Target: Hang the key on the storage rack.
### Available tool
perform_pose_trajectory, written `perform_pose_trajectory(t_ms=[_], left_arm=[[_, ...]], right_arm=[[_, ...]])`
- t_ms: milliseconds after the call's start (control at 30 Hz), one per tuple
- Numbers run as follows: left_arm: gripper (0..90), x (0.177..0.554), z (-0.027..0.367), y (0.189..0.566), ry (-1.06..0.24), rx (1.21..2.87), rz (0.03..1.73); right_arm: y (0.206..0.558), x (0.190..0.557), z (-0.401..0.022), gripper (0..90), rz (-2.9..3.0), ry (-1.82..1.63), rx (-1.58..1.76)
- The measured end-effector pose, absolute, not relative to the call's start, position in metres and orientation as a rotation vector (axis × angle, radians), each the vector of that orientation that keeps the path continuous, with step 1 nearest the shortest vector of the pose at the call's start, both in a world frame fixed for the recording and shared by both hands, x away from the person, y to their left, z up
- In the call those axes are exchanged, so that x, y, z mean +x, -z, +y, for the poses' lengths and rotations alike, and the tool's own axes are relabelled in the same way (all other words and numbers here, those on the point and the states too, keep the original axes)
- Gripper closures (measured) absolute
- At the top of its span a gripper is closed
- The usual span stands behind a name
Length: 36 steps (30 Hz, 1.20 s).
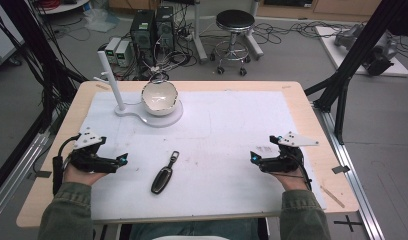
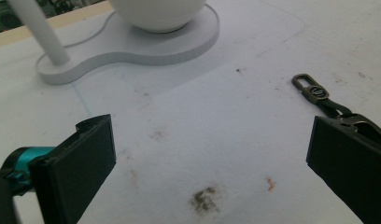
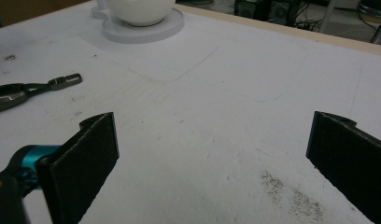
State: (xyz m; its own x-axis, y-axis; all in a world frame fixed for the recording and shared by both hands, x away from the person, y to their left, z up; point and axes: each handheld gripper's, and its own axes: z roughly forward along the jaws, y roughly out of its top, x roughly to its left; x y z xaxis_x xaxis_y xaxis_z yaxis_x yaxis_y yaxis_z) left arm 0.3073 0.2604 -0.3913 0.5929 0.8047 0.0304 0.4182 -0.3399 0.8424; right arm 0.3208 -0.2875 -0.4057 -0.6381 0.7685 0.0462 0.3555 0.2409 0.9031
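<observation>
Key fob (image 1: 163,177) lies between grippers, long axis toward bowl (image 1: 159,96); left gripper (image 1: 123,160) nearer, spread, empty; right gripper (image 1: 253,157) spread too.

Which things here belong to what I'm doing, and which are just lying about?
In the job, most likely:
key fob, lying nearest the left hand-held gripper
right hand-held gripper, open like the left

Lying about:
bowl on the white stand
stool and computer cases on the floor behind the table
</observation>
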Motion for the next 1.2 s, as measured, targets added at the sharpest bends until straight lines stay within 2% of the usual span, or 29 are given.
perform_pose_trajectory(t_ms=[433,1200], left_arm=[[1.8,0.325,0.227,0.373,-0.562,2.07,0.903],[1.8,0.35,0.176,0.386,-0.455,2.214,0.922]], right_arm=[[0.401,0.319,-0.29,1.4,2.068,-1.379,1.068],[0.402,0.32,-0.29,1.4,2.078,-1.335,1.071]])
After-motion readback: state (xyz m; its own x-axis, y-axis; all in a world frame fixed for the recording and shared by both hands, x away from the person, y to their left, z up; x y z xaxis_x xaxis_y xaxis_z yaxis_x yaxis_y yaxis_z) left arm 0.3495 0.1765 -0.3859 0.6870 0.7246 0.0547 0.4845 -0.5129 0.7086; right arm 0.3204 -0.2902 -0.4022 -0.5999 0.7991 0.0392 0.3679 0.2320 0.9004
